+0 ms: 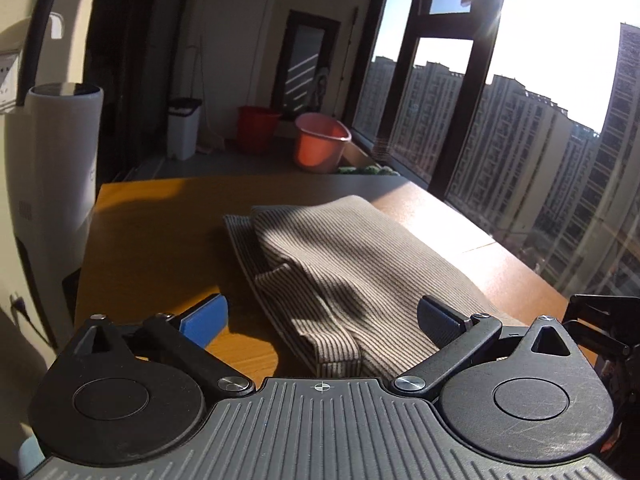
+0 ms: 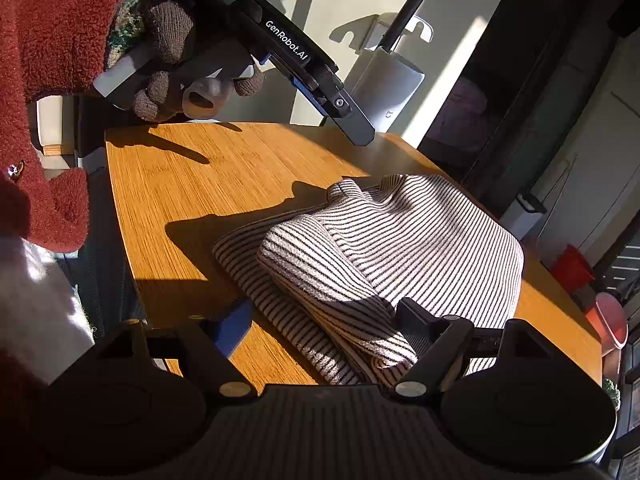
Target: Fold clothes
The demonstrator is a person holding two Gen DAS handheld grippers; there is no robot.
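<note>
A beige striped knit garment (image 1: 344, 264) lies folded in a compact bundle on the wooden table (image 1: 152, 240). It also shows in the right wrist view (image 2: 400, 240), with a rolled sleeve on top. My left gripper (image 1: 320, 320) is open and empty, its blue-padded fingers (image 1: 204, 322) apart just above the garment's near edge. My right gripper (image 2: 326, 326) is open and empty, hovering over the garment's near end. The left gripper also appears in the right wrist view (image 2: 352, 124), held in a gloved hand above the table's far side.
A white cylindrical appliance (image 1: 60, 160) stands left of the table. Red and pink buckets (image 1: 320, 142) and a white bin (image 1: 182, 126) sit on the floor beyond. A large window (image 1: 520, 140) runs along the right. The person's red fuzzy sleeve (image 2: 44, 80) is at left.
</note>
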